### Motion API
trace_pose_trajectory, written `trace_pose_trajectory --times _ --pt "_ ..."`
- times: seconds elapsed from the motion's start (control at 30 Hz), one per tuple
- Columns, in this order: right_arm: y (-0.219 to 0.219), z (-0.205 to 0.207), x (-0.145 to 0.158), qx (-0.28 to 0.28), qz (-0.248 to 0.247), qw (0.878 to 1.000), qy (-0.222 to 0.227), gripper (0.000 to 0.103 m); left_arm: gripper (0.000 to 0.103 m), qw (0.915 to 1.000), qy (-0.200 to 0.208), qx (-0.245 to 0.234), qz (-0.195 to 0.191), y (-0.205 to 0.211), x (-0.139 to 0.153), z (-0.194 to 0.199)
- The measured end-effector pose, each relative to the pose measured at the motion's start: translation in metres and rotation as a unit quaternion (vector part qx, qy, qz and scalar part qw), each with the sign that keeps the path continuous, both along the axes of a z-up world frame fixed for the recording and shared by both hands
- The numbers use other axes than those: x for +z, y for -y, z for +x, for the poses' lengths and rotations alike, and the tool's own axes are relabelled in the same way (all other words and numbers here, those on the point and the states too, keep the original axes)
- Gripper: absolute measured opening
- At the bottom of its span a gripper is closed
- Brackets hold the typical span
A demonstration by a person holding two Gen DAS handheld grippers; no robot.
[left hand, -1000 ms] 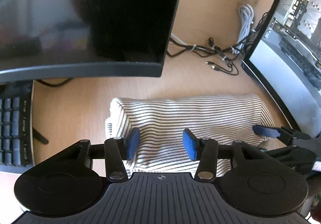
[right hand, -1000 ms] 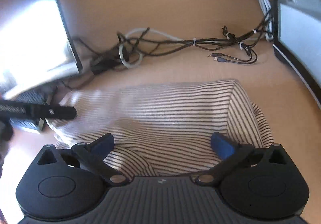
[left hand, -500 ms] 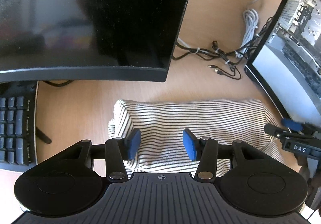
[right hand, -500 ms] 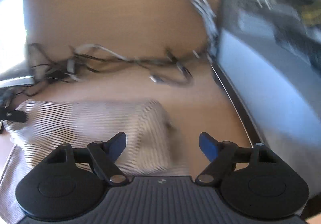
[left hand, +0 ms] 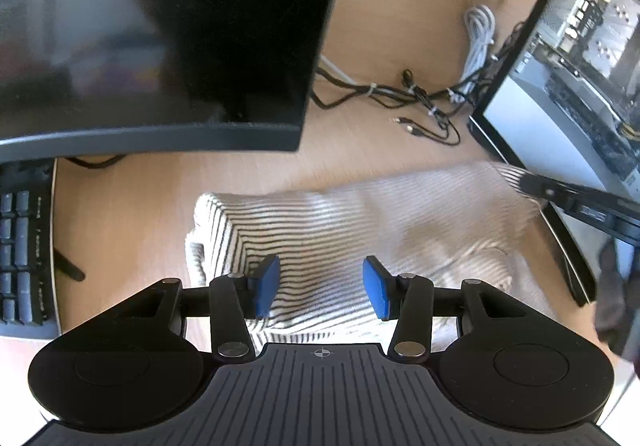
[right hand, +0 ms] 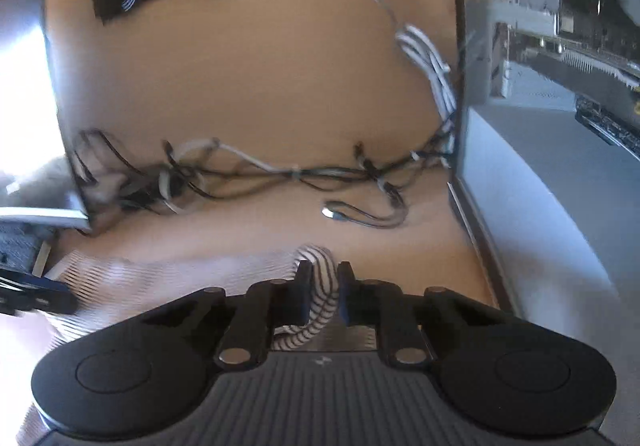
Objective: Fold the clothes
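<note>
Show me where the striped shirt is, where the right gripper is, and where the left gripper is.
striped shirt [left hand: 320, 222], left wrist view, flat middle of the fabric.
right gripper [right hand: 323, 292], right wrist view, between fingertips pinching a fold.
left gripper [left hand: 320, 286], left wrist view, gap between blue pads.

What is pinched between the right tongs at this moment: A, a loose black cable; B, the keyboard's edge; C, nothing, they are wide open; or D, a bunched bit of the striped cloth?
D: in the right wrist view the right tongs are shut on a bunched fold of the striped cloth, while the cables lie apart on the desk beyond.
</note>
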State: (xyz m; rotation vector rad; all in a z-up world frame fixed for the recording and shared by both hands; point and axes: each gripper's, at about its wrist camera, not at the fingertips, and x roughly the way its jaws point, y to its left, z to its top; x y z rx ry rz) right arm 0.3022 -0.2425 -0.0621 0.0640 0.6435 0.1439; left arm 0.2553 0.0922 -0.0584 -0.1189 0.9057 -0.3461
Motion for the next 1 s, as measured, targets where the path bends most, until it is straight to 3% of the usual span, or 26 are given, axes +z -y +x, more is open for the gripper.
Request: trace_pose_trajectory --times 0.13,0.3,0.43,0.53,0.63,0.7,0.73,0.83,0.87,0.9,0.93,0.97,1.0 --pt "-0.005 0.01 -0.042 -0.004 -0.044 0.998 -0.046 0.014 0.049 1.0 0.0 -0.001 0.0 -0.005 0.003 -0.009" --pt "-0.008 0.004 -0.037 -0.014 -0.059 0.998 -0.029 0.02 0.047 0.998 0.039 0.047 -0.015 -0.029 0.029 -0.016" --pt "-0.006 -0.008 -0.01 -0.013 -0.045 0.999 0.003 0.023 0.047 0.9959 0.072 0.04 -0.038 -0.028 0.045 -0.013" --pt "-0.007 -0.016 0.006 -0.007 -0.015 0.999 0.033 0.025 0.047 0.9977 0.058 0.016 -0.032 -0.009 0.034 -0.004" --pt "-0.01 -0.014 -0.003 0.016 0.029 0.999 0.014 0.025 0.047 1.0 0.001 0.006 -0.001 0.003 0.002 0.005" --pt "-0.013 -0.007 -0.024 0.017 0.026 0.999 -0.034 0.026 0.044 0.9994 -0.031 0.013 0.006 0.001 -0.017 0.006" --pt "-0.013 -0.004 -0.035 0.016 0.021 0.998 -0.056 0.026 0.043 0.9993 -0.033 0.017 0.002 -0.002 -0.02 0.003" --pt "-0.003 -0.012 -0.029 0.016 0.03 0.998 -0.048 0.029 0.043 0.9993 -0.012 0.028 -0.02 -0.018 -0.003 -0.013" --pt "0.002 -0.013 -0.023 0.014 0.042 0.998 -0.039 0.038 0.054 0.999 0.0 0.037 -0.027 -0.026 0.004 -0.018" --pt "0.008 -0.014 -0.018 0.011 0.055 0.998 -0.031 0.054 0.061 0.9983 0.009 0.049 -0.03 -0.032 0.01 -0.023" --pt "0.014 -0.012 -0.013 0.003 0.066 0.998 -0.023 0.063 0.064 0.9976 0.011 0.061 -0.03 -0.036 0.011 -0.023" --pt "0.017 -0.008 -0.013 -0.006 0.074 0.997 -0.023 0.069 0.067 0.9971 0.005 0.071 -0.026 -0.038 0.008 -0.019" --pt "0.018 -0.001 -0.017 -0.012 0.082 0.996 -0.029 0.069 0.069 0.9965 -0.002 0.081 -0.022 -0.04 0.004 -0.016"
